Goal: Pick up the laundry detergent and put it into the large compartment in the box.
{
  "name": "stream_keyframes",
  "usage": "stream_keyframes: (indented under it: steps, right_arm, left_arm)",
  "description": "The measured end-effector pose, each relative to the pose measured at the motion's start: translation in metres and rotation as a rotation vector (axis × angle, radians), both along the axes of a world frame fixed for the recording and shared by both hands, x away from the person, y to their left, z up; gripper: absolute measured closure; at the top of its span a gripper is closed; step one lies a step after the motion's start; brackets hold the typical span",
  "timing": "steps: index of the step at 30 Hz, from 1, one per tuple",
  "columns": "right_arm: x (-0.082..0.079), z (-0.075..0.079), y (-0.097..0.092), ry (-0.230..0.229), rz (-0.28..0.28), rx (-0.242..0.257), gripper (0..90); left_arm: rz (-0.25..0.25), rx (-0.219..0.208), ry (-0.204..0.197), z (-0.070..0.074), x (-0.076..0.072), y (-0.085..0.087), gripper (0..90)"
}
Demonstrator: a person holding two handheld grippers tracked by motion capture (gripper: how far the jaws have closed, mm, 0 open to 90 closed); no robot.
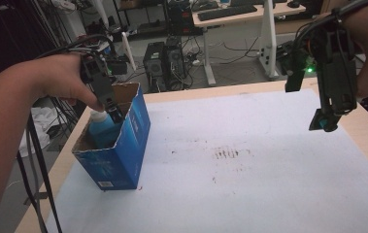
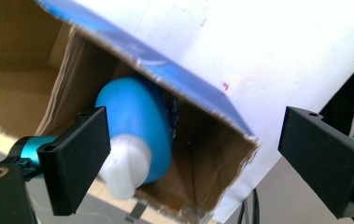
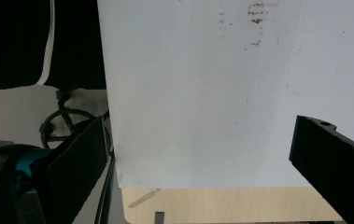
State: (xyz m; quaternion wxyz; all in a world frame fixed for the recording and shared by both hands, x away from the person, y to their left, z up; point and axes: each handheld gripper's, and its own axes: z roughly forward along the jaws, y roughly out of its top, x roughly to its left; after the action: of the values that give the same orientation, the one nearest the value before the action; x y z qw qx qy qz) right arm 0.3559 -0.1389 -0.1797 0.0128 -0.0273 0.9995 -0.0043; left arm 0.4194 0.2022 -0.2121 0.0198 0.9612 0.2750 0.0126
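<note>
My left gripper (image 2: 193,154): jaws wide apart, nothing clamped between them. The bottle (image 2: 139,126) lies just beyond the left-hand jaw in the left gripper view, blue body, white cap toward me; I cannot tell whether that jaw grazes it. The bottle sits inside the box (image 1: 118,145), an open-topped blue carton standing at the left side of the desk (image 1: 269,160). From the high view the gripper (image 1: 113,109) hangs over the box mouth.

My right gripper (image 3: 198,168): jaws apart, empty, hovering above the white sheet (image 3: 202,93) near the desk's right edge, well apart from the box.
</note>
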Motion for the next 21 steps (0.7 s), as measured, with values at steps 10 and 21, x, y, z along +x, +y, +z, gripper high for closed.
stream_keyframes:
  steps: [10, 21]
  right_arm:
    - [0.001, -0.002, 0.003, 0.008, 0.008, -0.005, 3.5]
    - [0.004, -0.005, 0.006, 0.017, 0.0, -0.017, 3.5]
  left_arm:
    - [-0.088, 0.027, 0.0, -0.005, -0.002, -0.023, 6.3]
    - [-0.205, 0.072, 0.028, -0.021, -0.005, -0.052, 1.7]
